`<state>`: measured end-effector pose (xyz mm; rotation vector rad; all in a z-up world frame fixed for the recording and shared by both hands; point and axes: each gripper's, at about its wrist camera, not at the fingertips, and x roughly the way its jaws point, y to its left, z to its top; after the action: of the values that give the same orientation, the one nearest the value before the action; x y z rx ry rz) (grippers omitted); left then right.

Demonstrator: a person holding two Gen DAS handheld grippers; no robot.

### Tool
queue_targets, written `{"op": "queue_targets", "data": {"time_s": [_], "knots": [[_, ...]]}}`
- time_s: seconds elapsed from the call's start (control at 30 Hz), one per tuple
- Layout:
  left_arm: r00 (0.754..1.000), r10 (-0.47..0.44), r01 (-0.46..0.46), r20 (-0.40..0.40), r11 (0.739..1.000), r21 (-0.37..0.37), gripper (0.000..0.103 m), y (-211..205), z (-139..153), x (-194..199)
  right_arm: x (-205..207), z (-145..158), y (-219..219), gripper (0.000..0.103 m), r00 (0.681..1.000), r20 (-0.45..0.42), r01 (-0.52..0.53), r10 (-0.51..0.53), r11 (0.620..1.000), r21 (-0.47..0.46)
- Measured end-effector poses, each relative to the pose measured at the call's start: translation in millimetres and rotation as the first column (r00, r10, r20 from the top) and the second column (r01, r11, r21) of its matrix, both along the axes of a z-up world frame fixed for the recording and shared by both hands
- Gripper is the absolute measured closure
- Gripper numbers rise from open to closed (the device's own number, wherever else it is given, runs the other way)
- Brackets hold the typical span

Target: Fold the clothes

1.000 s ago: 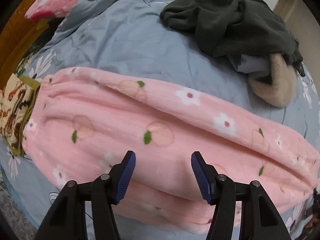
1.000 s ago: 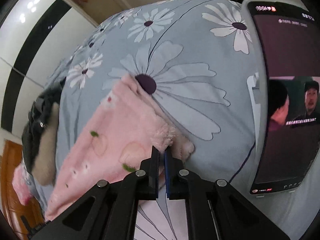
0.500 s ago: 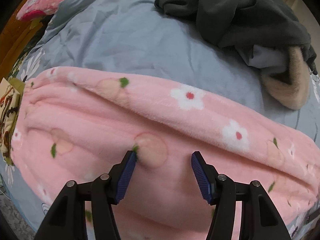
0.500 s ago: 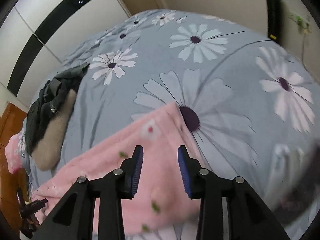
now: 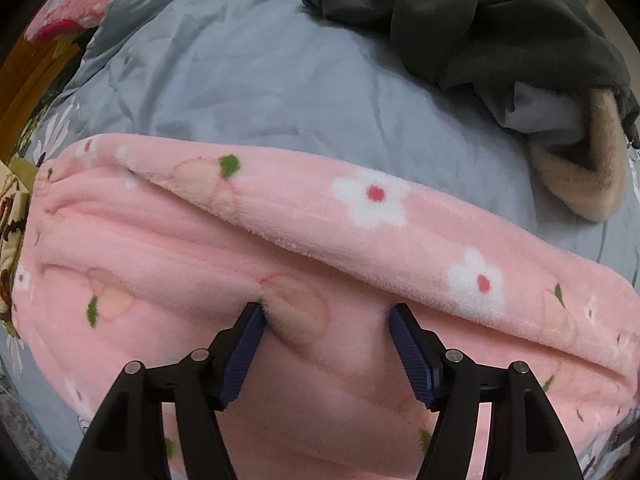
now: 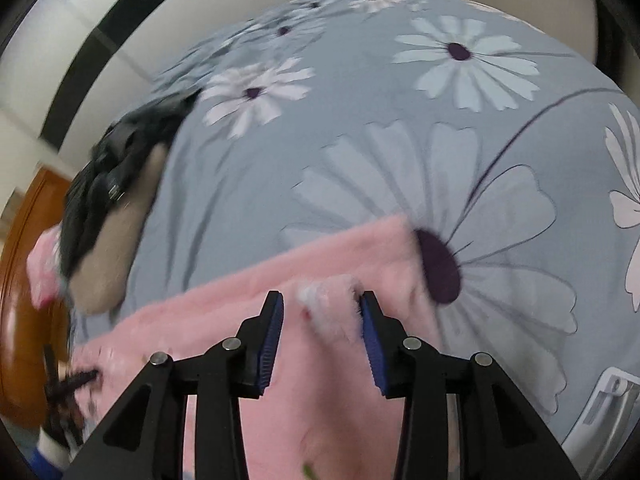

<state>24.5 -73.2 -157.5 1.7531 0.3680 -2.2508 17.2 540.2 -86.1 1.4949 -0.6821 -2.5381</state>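
Note:
A pink fleece garment [image 5: 280,240] with white flowers and peach prints lies folded lengthwise across the grey-blue bed. My left gripper [image 5: 326,312] is open, its blue pads pressing down on the garment's middle. In the right wrist view the same garment's end [image 6: 328,360] lies on the daisy-print cover, with a fluffy corner turned up. My right gripper [image 6: 322,300] is open, its jaws on either side of that turned-up corner, holding nothing.
A dark green garment with a beige fleece lining [image 5: 500,28] is heaped at the back right of the bed; it also shows in the right wrist view [image 6: 108,200]. A pink pillow [image 5: 80,4] lies at far left. A white phone stand [image 6: 612,396] sits at right.
My right gripper let go of the garment's end and opened, and swung away from the phone. My left gripper moved forward and down onto the garment's middle.

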Motion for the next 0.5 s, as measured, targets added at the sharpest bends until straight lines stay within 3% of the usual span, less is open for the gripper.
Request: {"op": "queue_targets", "data": {"time_s": [0.1,0.17,0.23,0.27,0.33,0.5], "knots": [[1.0,-0.006,0.006,0.004,1.0,-0.008,0.031,1.5,-0.9,-0.4,3.7,-0.9,-6.4,0.063,0.999,-0.003,-0.037,0.037,0.999,0.003],[1.0,-0.009,0.009,0.007,1.0,-0.013,0.03,2.0,-1.5,-0.9,-3.9,-7.5,-5.1,0.063,1.0,0.022,-0.012,0.011,1.0,0.025],[1.0,-0.009,0.009,0.008,1.0,-0.015,0.03,1.2,-1.5,-0.7,-10.4,-15.6,3.7,0.063,0.998,0.042,0.042,-0.041,0.999,-0.008],[1.0,-0.008,0.008,0.008,1.0,-0.014,0.03,0.7,-1.1,-0.3,-12.7,-18.3,8.0,0.066,0.997,0.047,0.066,-0.064,0.997,-0.039],[1.0,-0.008,0.008,0.008,1.0,-0.011,0.029,-0.2,-0.5,0.4,-13.3,-15.3,9.4,0.095,0.996,0.04,0.076,-0.074,0.996,-0.048],[1.0,-0.003,0.003,-0.009,1.0,-0.018,0.029,-0.7,3.1,0.6,-12.0,21.3,12.9,0.101,0.992,-0.069,0.104,-0.101,0.994,0.042]]}}
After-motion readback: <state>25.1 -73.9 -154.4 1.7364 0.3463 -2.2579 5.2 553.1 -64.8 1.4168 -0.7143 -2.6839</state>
